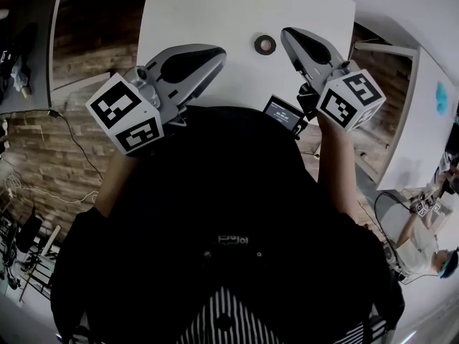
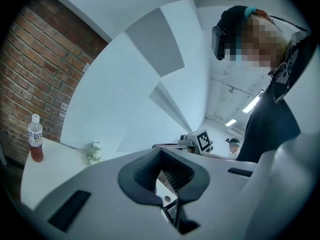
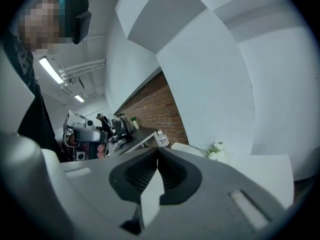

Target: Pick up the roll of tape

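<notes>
The roll of tape (image 1: 265, 44) lies flat on the white tabletop (image 1: 215, 6), hole upward, so as a ring it offers no long axis to line up with. It sits between the two noses. The right hand-held gripper (image 1: 288, 34) is the nearer one, with the tape just to the left of its tip and slightly toward the person. The left hand-held gripper (image 1: 216, 53) is farther off, and the tape lies to its right.

Both hand-held grippers have their jaws closed on nothing, as each gripper's own view shows (left (image 2: 161, 154), right (image 3: 157, 151)). Neither of those views shows the tape; both look out over the tabletop toward the walls. My judgement is that the right one must open, tip downward and shift left to straddle the ring's wall.
</notes>
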Demonstrator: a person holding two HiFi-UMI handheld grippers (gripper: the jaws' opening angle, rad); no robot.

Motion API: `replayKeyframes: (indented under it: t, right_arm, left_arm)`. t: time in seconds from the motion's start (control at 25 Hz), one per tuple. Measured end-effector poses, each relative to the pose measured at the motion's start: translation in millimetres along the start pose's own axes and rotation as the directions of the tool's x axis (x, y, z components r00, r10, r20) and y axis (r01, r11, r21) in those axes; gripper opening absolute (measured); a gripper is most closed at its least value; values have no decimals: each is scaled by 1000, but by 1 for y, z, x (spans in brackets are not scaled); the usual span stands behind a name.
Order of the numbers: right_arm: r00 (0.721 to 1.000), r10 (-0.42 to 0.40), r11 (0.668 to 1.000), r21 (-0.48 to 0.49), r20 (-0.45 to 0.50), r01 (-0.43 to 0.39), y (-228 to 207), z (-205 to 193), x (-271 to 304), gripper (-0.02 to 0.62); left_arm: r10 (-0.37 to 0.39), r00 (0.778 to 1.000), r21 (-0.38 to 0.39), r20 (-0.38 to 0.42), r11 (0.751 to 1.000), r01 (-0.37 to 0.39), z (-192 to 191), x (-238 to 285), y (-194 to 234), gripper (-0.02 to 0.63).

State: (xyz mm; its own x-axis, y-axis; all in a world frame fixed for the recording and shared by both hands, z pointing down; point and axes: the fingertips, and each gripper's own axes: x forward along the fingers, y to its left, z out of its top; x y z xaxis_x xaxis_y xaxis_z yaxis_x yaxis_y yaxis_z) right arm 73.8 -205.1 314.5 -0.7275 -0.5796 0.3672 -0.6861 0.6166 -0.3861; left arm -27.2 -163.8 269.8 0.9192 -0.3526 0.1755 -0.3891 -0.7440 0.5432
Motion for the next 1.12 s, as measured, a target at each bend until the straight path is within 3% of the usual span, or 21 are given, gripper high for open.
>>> replayKeyframes:
  t: [0.72, 1.12]
  right_arm:
    - [997, -16, 999, 36, -74, 18, -28, -24, 15, 6]
    - [993, -27, 998, 61, -116, 35, -41, -43, 24, 45]
  left_arm:
    - [-5, 997, -35, -82, 999, 2, -16, 16, 17, 5]
    - [-22, 993, -51, -120, 999, 16, -24, 21, 20, 5]
